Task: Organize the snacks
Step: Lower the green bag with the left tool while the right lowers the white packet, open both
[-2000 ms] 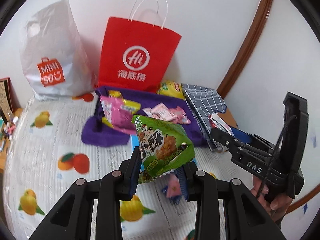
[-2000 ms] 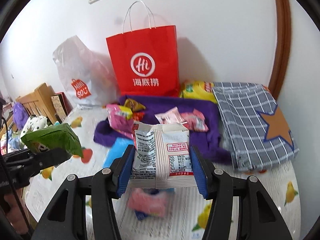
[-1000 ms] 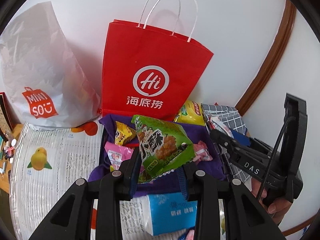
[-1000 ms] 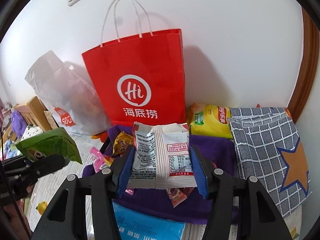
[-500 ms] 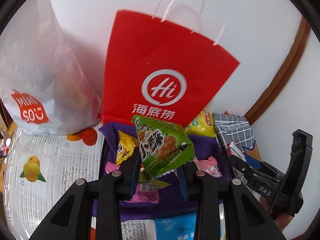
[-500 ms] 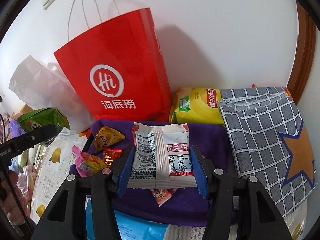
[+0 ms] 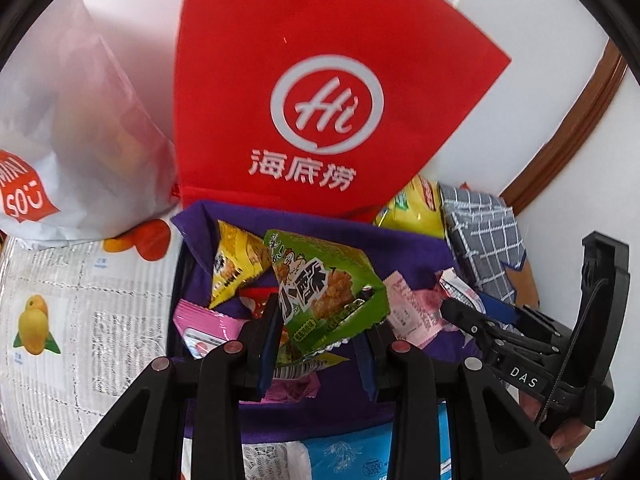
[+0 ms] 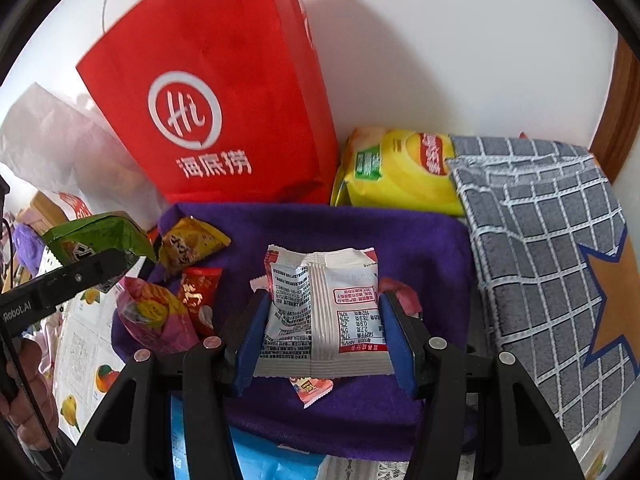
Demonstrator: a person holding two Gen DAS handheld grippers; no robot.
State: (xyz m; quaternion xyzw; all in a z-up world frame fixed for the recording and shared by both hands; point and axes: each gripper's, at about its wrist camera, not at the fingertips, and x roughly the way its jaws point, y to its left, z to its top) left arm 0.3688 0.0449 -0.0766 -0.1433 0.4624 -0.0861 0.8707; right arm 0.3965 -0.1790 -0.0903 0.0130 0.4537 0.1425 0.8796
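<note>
Left gripper [image 7: 320, 344] is clamped on the green snack packet [image 7: 328, 296], holding it tilted above the purple cloth bin [image 7: 404, 248]. Right gripper [image 8: 324, 340] is pinched on the white snack packet [image 8: 324, 312], printed back facing up, over the middle of that same bin. Down inside, a small yellow packet [image 8: 192, 244] lies at the bin's left edge with a red packet [image 8: 200, 292] and a pink wrapper [image 8: 152, 320] just beside it. Another pink packet [image 7: 412, 312] sits toward the right side. Behind the bin's far edge stands the red paper bag [image 7: 320, 92], with a yellow chip bag [image 8: 400, 172] at the far right corner, touching the grey checked cloth [image 8: 540, 248]. A white plastic bag [image 7: 80, 140] sits left of the red one.
</note>
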